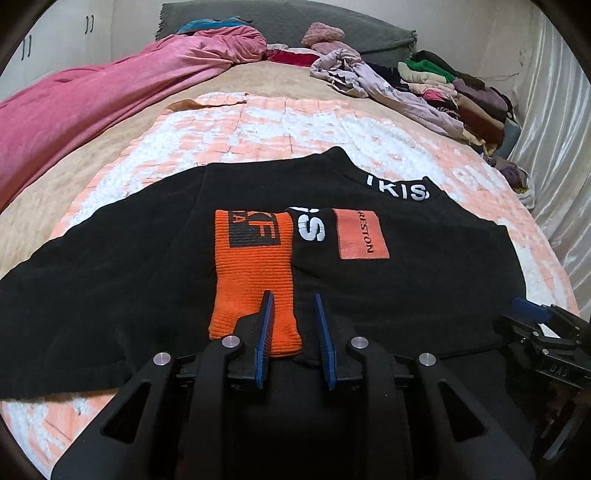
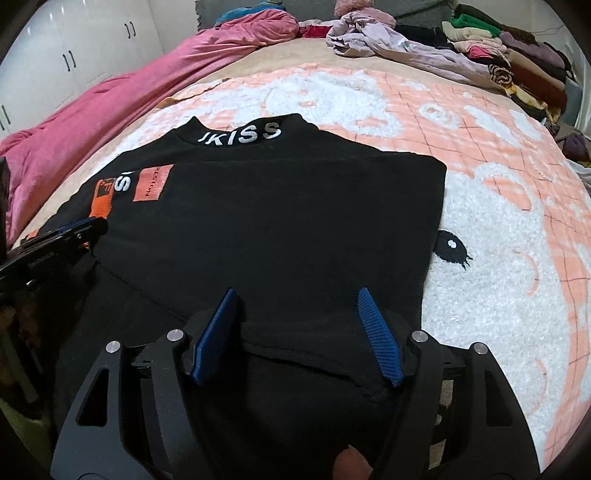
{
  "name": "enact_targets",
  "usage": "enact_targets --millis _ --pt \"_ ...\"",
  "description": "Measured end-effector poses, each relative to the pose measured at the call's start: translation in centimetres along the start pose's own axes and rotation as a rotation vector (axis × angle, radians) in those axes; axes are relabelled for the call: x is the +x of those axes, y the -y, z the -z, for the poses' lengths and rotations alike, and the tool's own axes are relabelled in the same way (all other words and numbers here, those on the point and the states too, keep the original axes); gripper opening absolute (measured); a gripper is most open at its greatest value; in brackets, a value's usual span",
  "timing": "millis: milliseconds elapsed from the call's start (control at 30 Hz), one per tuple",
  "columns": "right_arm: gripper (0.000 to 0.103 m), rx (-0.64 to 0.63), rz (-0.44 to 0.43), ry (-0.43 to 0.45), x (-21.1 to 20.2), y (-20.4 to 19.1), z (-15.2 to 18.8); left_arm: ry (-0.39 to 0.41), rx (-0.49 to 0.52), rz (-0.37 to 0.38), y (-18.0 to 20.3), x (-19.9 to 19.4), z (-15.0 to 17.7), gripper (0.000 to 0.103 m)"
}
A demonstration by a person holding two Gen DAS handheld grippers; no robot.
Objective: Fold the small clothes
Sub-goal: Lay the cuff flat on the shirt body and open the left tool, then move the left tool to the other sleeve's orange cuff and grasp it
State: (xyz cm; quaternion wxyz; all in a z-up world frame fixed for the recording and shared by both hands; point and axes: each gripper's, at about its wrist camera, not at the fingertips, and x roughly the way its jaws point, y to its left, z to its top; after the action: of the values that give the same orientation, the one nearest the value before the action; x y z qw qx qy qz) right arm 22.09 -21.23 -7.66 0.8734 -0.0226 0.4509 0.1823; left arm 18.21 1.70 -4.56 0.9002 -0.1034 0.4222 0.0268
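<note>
A black top (image 1: pixel 406 295) (image 2: pixel 277 214) lies flat on the peach and white blanket, its collar with white letters (image 2: pixel 240 134) at the far end. One sleeve is folded in across the body; its orange ribbed cuff (image 1: pixel 251 273) points toward me beside an orange patch (image 1: pixel 362 234). My left gripper (image 1: pixel 293 295) stands a little open over the cuff's near end, one blue finger above the orange rib, the other above black cloth. My right gripper (image 2: pixel 298 293) stands wide open over the top's near hem, nothing pressed between its pads. Each gripper shows at the edge of the other's view.
The blanket (image 2: pixel 480 221) covers a bed. A pink duvet (image 1: pixel 92 103) lies along the left side. A loose pile and a stack of clothes (image 1: pixel 461 88) fill the far right corner, with a grey pillow (image 1: pixel 295 22) behind. White wardrobe doors (image 2: pixel 74 48) stand at left.
</note>
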Motion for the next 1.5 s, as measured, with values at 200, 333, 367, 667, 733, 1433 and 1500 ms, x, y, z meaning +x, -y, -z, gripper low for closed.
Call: enact_targets --millis 200,333,367,667,733,1433,1500 --pt "0.066 0.000 -0.009 0.022 -0.9 -0.2 -0.1 0.035 0.010 -0.037 0.5 -1.8 -0.2 0.039" --pt "0.071 -0.010 -0.013 0.042 -1.4 -0.7 -0.2 0.039 0.008 -0.036 0.3 -2.5 -0.1 0.049" --pt "0.073 -0.012 -0.013 0.048 -1.5 -0.8 -0.2 0.040 0.005 -0.039 0.2 -2.6 -0.1 0.050" --pt "0.088 -0.025 0.017 0.096 -2.6 -1.8 0.0 0.048 -0.002 -0.047 -0.6 -4.6 0.4 0.085" --pt "0.091 -0.018 0.021 0.104 -2.8 -2.1 0.0 0.050 -0.001 -0.050 -0.8 -5.0 0.5 0.095" --pt "0.094 -0.070 -0.029 0.161 -5.4 -10.6 1.3 0.104 -0.052 -0.091 -5.8 -9.9 0.8 0.096" --pt "0.094 -0.082 -0.028 0.154 -5.4 -11.6 1.4 0.108 -0.066 -0.096 -6.8 -10.4 1.0 0.097"
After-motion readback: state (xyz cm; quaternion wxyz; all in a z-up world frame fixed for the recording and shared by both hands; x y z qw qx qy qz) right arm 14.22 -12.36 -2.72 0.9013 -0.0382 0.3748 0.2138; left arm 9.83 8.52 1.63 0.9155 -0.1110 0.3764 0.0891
